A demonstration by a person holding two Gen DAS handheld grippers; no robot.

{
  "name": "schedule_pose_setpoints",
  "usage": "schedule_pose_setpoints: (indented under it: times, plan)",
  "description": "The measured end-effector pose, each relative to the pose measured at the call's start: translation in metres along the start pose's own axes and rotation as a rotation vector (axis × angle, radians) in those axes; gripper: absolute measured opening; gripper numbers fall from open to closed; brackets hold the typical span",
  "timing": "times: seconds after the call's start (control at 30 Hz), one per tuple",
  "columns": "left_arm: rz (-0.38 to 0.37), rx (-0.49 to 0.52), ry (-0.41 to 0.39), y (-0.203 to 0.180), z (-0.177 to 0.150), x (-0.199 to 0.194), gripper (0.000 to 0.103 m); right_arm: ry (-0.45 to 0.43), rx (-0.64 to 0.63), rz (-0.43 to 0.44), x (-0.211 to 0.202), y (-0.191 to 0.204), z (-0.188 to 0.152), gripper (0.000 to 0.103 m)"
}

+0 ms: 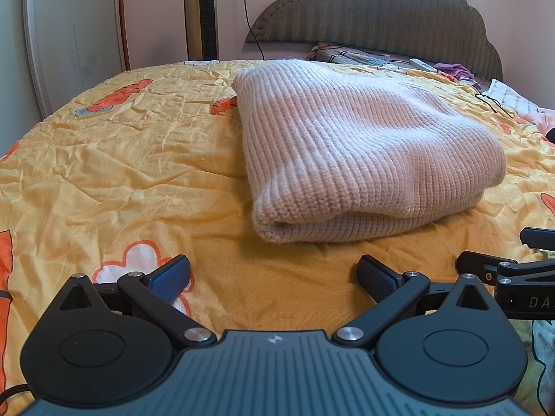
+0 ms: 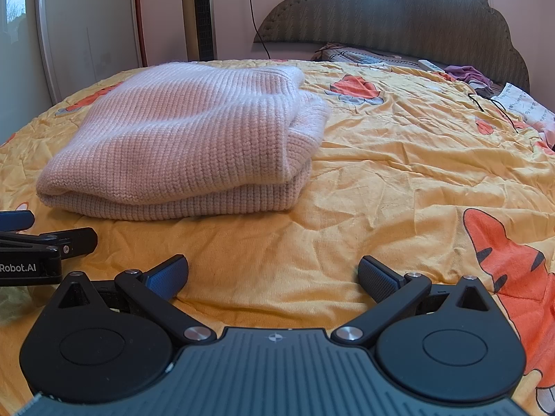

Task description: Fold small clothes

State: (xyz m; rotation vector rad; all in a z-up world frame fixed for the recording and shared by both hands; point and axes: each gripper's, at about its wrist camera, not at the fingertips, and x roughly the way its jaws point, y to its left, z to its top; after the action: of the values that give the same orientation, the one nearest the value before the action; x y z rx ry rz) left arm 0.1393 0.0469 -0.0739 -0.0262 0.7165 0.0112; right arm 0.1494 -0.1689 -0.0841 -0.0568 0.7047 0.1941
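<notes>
Sweater (image 1: 350,152), already folded into a thick pink block, lies on the yellow bedspread (image 1: 138,173) just ahead of both empty, wide-spread grippers, right of the left gripper (image 1: 274,275) and left of the right gripper (image 2: 273,275), long axis running toward the headboard (image 1: 381,10).

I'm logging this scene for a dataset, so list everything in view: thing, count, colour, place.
sweater: 1, pale pink knit, folded, on the bedspread
bedspread: 1, yellow with orange cartoon prints, covering the bed
headboard: 1, grey-green, padded, far end
tower fan: 1, gold, against the wall
purple cloth: 1, near the headboard
white remote: 1, near the headboard
left gripper: 1, black, jaws apart, empty
right gripper: 1, black, jaws apart, empty
</notes>
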Motion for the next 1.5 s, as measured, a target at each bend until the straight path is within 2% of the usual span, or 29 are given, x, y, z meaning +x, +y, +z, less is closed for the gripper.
schedule_pose_setpoints:
  times: [0.83, 1.27, 1.5]
  plan:
    - [0.005, 0.003, 0.003, -0.0008, 0.0004, -0.0001, 0.103, 0.001, 0.0, 0.0, 0.0002, 0.0, 0.0, 0.102]
    - [0.035, 0.004, 0.043, -0.0069, 0.005, 0.0033, 0.103, 0.001, 0.0, 0.001, -0.0002, 0.0, 0.0002, 0.102]
    - [0.006, 0.007, 0.056, -0.0059, 0.0059, 0.0001, 0.103, 0.011, -0.003, 0.004, -0.0009, -0.0011, 0.0015, 0.102]
